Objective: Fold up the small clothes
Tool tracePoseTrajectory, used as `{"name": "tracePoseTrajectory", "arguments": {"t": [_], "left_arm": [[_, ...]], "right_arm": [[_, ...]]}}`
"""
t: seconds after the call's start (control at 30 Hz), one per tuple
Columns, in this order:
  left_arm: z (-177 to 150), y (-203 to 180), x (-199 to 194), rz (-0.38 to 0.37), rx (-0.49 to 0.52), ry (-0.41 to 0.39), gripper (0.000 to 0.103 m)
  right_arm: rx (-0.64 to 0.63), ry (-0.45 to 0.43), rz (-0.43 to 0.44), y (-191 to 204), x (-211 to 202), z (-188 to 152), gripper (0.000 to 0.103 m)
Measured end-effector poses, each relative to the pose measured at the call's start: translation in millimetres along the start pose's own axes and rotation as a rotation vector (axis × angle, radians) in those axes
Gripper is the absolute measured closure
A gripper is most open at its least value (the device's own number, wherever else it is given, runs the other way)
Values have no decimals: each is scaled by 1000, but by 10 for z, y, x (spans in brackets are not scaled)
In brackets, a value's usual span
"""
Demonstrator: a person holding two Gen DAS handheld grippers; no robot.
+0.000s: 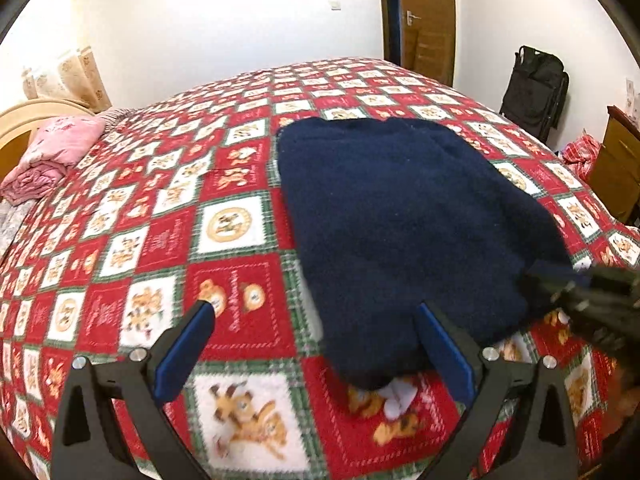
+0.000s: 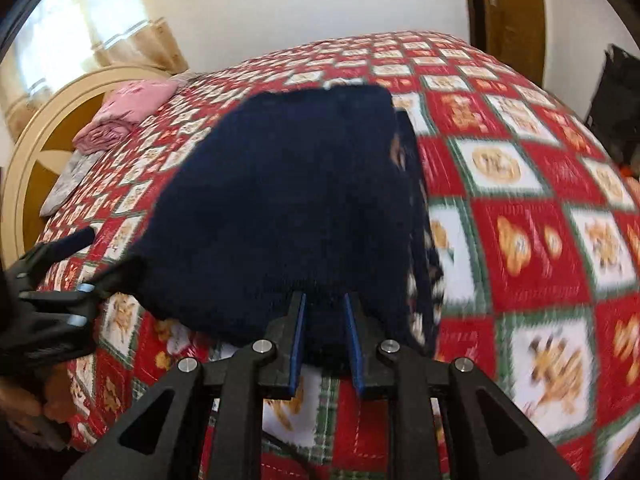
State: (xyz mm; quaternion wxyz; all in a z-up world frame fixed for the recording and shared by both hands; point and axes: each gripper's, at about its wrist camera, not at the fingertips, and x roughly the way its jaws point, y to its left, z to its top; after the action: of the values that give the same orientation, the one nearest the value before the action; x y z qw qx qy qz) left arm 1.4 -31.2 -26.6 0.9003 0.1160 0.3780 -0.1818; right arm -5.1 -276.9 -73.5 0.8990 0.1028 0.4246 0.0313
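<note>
Now: navy knit garment (image 1: pixel 400 220) lies on bed (image 1: pixel 160 208), partly folded, long axis running away from both grippers toward door-side of bed.
Right gripper (image 2: pixel 325 312): jaws narrow, pinching garment's near hem.
Left gripper (image 1: pixel 316 320): jaws spread wide, empty, just left of garment's near-left corner, right jaw over its edge.
Right hand nearer; likely carries hem across.

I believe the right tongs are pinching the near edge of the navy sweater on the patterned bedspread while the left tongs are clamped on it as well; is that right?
Not quite: the left tongs are not clamped on the navy sweater. The left wrist view shows them spread wide and empty. The right tongs do pinch its near edge, over the patterned bedspread.
</note>
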Motion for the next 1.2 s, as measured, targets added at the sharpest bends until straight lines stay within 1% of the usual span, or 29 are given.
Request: {"name": "tracePoseTrajectory", "arguments": {"t": [0.07,0.13,0.23,0.27,0.3,0.37,0.4,0.43,0.47,0.5,0.57,0.6,0.63,0.7,0.77,0.8,0.83,0.87,0.93,0.97,1.0,1.03,1.07,1.13,1.17,1.2], "left_arm": [[-20,49,-31,7,-4,1,1],[-55,77,-82,6,-6,2,1],[-106,93,-164,12,-3,-2,1],[-123,99,-191,19,-2,-3,1],[-139,103,-217,24,-1,-4,1],[-176,122,-272,25,0,-11,1],[-188,128,-283,26,-1,-12,1],[-205,135,-297,28,-5,-11,1],[-221,141,-308,27,-11,-8,1],[-237,149,-321,20,-19,-3,1],[-268,169,-369,-5,-35,1,1],[-289,187,-409,-21,-45,-1,1],[-307,197,-439,-28,-51,-3,1],[-351,232,-518,-38,-63,-10,1],[-374,258,-568,-41,-73,-13,1],[-379,269,-589,-45,-80,-15,1],[-382,283,-612,-54,-88,-17,1],[-381,296,-632,-63,-95,-20,1],[-381,310,-668,-72,-104,-26,1],[-377,317,-691,-75,-106,-33,1],[-370,321,-702,-77,-105,-37,1],[-373,326,-714,-80,-104,-40,1],[-368,328,-732,-87,-102,-47,1],[-357,332,-756,-102,-101,-57,1],[-354,335,-763,-106,-102,-62,1],[-349,336,-767,-109,-101,-66,1]], "right_arm": [[14,9,-15,22,-14,-28,83],[65,22,-17,-9,-54,-44,83],[136,74,-34,-36,-154,-50,83],[183,89,-44,-37,-230,-75,83],[219,75,-37,-24,-327,-100,83],[237,16,10,68,-498,-153,83],[239,-44,38,152,-628,-194,83],[239,-85,46,204,-703,-223,83],[239,-150,41,267,-811,-261,83],[234,-234,16,333,-943,-306,83],[238,-345,-2,403,-1130,-350,83],[247,-380,26,421,-1203,-360,83],[259,-395,59,428,-1240,-354,83],[313,-431,168,431,-1322,-363,83],[346,-466,241,438,-1390,-385,83],[353,-474,289,451,-1421,-389,83],[356,-479,313,479,-1436,-375,83],[354,-481,309,526,-1453,-366,83],[318,-478,243,612,-1514,-353,83],[303,-463,220,647,-1528,-339,83],[303,-418,214,663,-1550,-316,83],[320,-386,241,636,-1574,-298,83],[356,-349,317,611,-1613,-282,83],[379,-339,421,596,-1750,-265,83],[351,-353,408,639,-1884,-225,83],[317,-376,361,679,-1993,-199,83]]}}
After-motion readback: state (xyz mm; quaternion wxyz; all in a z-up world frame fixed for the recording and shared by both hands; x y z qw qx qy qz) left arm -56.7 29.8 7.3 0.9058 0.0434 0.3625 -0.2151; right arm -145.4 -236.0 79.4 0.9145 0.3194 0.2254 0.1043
